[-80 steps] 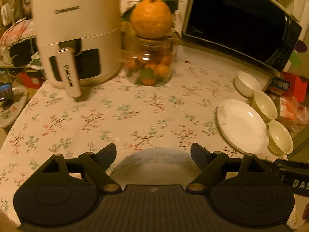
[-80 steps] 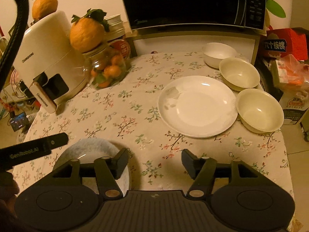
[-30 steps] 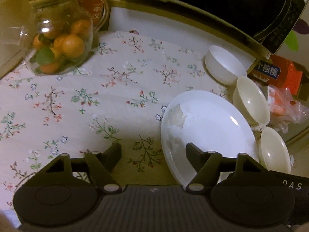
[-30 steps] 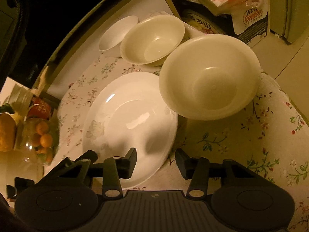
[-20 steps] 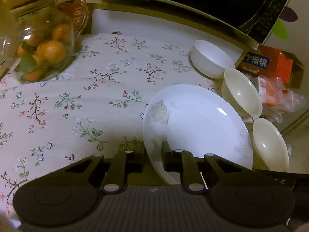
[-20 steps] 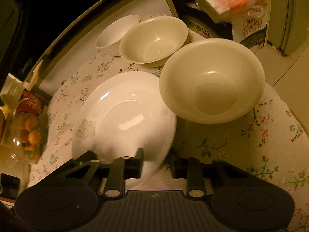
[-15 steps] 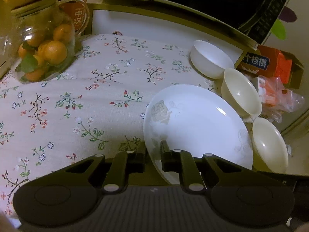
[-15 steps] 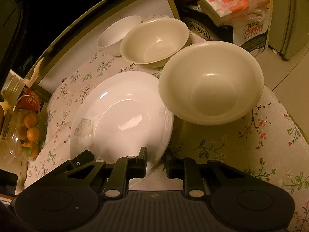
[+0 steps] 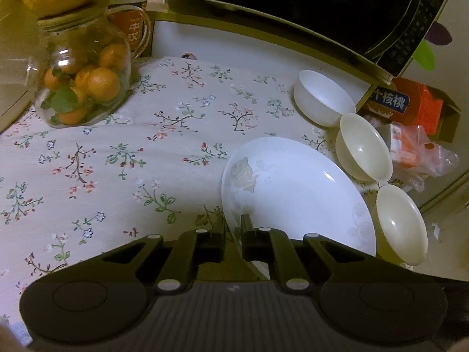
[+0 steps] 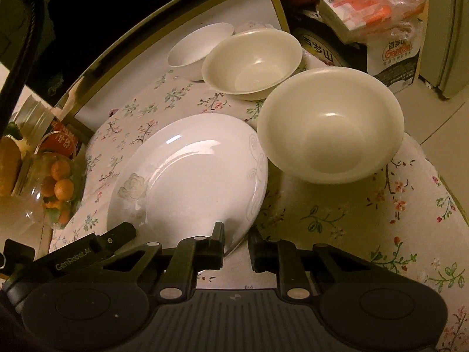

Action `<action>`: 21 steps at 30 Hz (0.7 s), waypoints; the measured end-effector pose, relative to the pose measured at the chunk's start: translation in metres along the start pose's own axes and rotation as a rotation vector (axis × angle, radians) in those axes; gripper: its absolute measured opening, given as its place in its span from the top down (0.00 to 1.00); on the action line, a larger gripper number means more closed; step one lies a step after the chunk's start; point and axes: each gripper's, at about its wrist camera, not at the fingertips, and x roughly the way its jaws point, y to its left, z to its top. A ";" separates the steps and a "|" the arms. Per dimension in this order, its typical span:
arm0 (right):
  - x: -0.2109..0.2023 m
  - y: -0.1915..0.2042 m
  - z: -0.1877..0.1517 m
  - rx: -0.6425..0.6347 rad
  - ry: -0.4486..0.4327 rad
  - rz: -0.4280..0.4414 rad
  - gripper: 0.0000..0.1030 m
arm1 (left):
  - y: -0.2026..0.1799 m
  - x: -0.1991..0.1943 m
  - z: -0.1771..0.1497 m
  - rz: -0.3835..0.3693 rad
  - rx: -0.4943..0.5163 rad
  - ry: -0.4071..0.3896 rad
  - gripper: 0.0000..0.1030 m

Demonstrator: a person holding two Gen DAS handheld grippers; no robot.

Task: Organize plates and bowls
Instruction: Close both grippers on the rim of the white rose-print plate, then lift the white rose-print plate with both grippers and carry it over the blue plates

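A large white plate (image 9: 293,193) (image 10: 190,173) lies on the flowered tablecloth (image 9: 117,152). My left gripper (image 9: 233,234) is shut on the plate's near left rim. My right gripper (image 10: 237,243) is shut on its near right rim, one finger over the plate and one outside it. Part of the left gripper's body (image 10: 85,258) shows at the lower left of the right wrist view. To the right of the plate stand three empty bowls: a white bowl (image 9: 322,96) (image 10: 199,50) farthest back, a cream bowl (image 9: 363,155) (image 10: 252,61) in the middle, and a nearer cream bowl (image 9: 400,223) (image 10: 331,123) touching the plate's rim.
A glass jar of oranges (image 9: 79,88) stands at the back left with a red mug (image 9: 132,32) behind it. A black microwave (image 9: 293,6) on a shelf overhangs the back. Past the table's right edge (image 10: 439,182) lie a red box (image 9: 410,105), bagged packets (image 10: 375,3) and a carton (image 10: 395,55).
Both grippers left the bluish plate at the near left for the white plate. Their open jaws then closed on its near rim. In the last half second they hardly moved.
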 end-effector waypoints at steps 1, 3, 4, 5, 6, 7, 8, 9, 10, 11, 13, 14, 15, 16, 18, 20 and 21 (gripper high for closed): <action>-0.002 0.001 0.000 -0.005 0.000 0.003 0.84 | 0.001 -0.002 -0.001 -0.003 -0.004 -0.004 0.92; -0.005 0.002 0.000 -0.014 -0.002 0.008 0.84 | 0.001 -0.007 -0.001 -0.006 -0.007 -0.012 0.92; -0.008 0.003 -0.001 -0.016 -0.002 0.014 0.84 | 0.002 -0.010 -0.001 -0.007 -0.010 -0.015 0.92; -0.010 0.004 -0.001 -0.018 -0.001 0.019 0.84 | 0.002 -0.013 -0.001 -0.008 -0.015 -0.017 0.92; -0.012 0.005 -0.002 -0.022 0.000 0.023 0.84 | 0.003 -0.016 0.000 -0.009 -0.021 -0.019 0.92; -0.014 0.006 -0.002 -0.027 -0.001 0.026 0.84 | 0.004 -0.019 -0.001 -0.009 -0.022 -0.023 0.92; -0.016 0.007 -0.003 -0.031 -0.001 0.029 0.84 | 0.004 -0.023 -0.001 -0.006 -0.022 -0.026 0.92; -0.018 0.008 -0.003 -0.036 -0.001 0.031 0.84 | 0.003 -0.026 -0.001 -0.002 -0.021 -0.032 0.92; -0.021 0.009 -0.004 -0.042 -0.002 0.034 0.84 | 0.002 -0.031 -0.002 0.004 -0.014 -0.040 0.92; -0.023 0.011 -0.005 -0.048 -0.002 0.038 0.84 | 0.000 -0.035 -0.003 0.009 -0.009 -0.047 0.92; -0.030 0.014 -0.007 -0.060 -0.006 0.047 0.84 | 0.001 -0.043 -0.004 0.012 -0.017 -0.055 0.92; -0.034 0.015 -0.007 -0.065 -0.008 0.052 0.84 | 0.002 -0.047 -0.005 0.011 -0.025 -0.058 0.92; -0.038 0.016 -0.008 -0.071 -0.010 0.057 0.84 | 0.003 -0.052 -0.006 0.012 -0.033 -0.061 0.92; -0.041 0.018 -0.010 -0.078 -0.013 0.063 0.84 | 0.004 -0.056 -0.007 0.013 -0.039 -0.064 0.92; -0.048 0.021 -0.013 -0.093 -0.019 0.071 0.84 | 0.006 -0.064 -0.010 0.017 -0.052 -0.069 0.92; -0.054 0.025 -0.017 -0.109 -0.025 0.079 0.84 | 0.008 -0.071 -0.013 0.020 -0.064 -0.077 0.92; -0.057 0.026 -0.018 -0.117 -0.026 0.082 0.84 | 0.009 -0.074 -0.015 0.023 -0.069 -0.081 0.92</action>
